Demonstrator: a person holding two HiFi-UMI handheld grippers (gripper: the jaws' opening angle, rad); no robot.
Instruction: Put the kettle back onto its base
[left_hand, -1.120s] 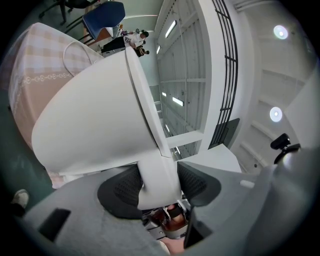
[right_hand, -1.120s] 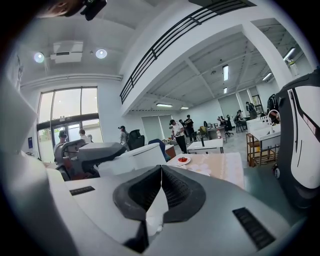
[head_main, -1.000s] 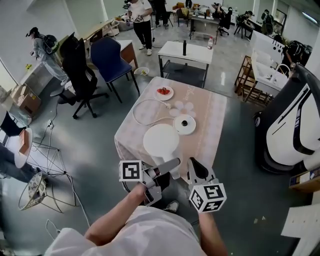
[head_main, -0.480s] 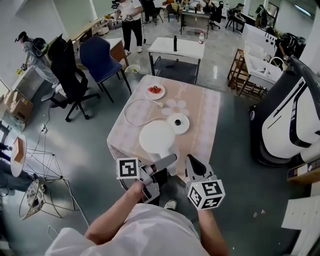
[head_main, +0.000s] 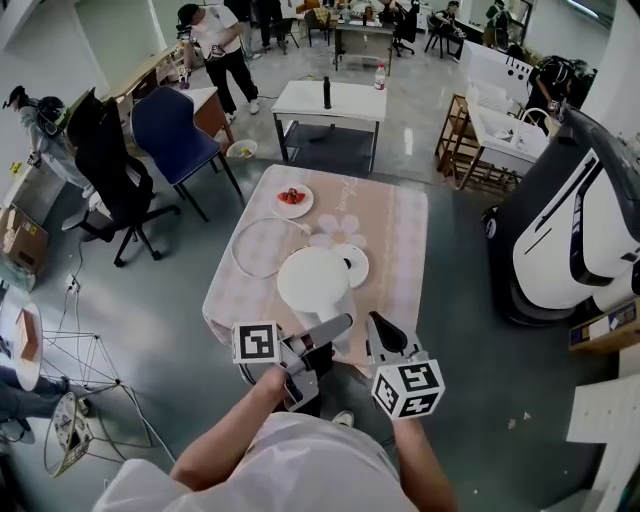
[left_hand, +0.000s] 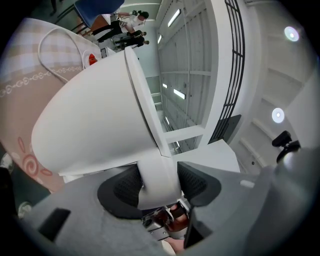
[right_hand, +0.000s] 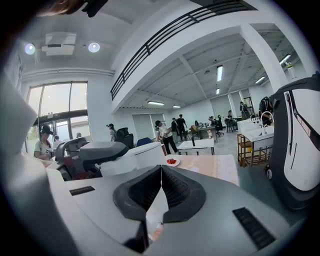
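A white kettle (head_main: 313, 280) hangs over the near edge of the cloth-covered table (head_main: 395, 225), and my left gripper (head_main: 328, 333) is shut on its handle. In the left gripper view the handle (left_hand: 159, 181) sits pinched between both pads, with the kettle body (left_hand: 95, 120) filling the view ahead. The round white base (head_main: 356, 263) lies on the table just beyond the kettle, partly hidden by it. My right gripper (head_main: 384, 337) hovers beside the kettle to its right, jaws closed with nothing in them (right_hand: 161, 170). From the right gripper view the kettle (right_hand: 142, 155) shows at the left.
The base's white cord (head_main: 252, 247) loops over the table's left half. A plate of red fruit (head_main: 291, 198) sits at the far left corner. A large white and black machine (head_main: 565, 225) stands to the right. Chairs (head_main: 170, 125) and people are behind the table.
Both grippers and the kettle have come closer to the table. The kettle now overlaps the base in the head view, where before the base showed whole beside it.
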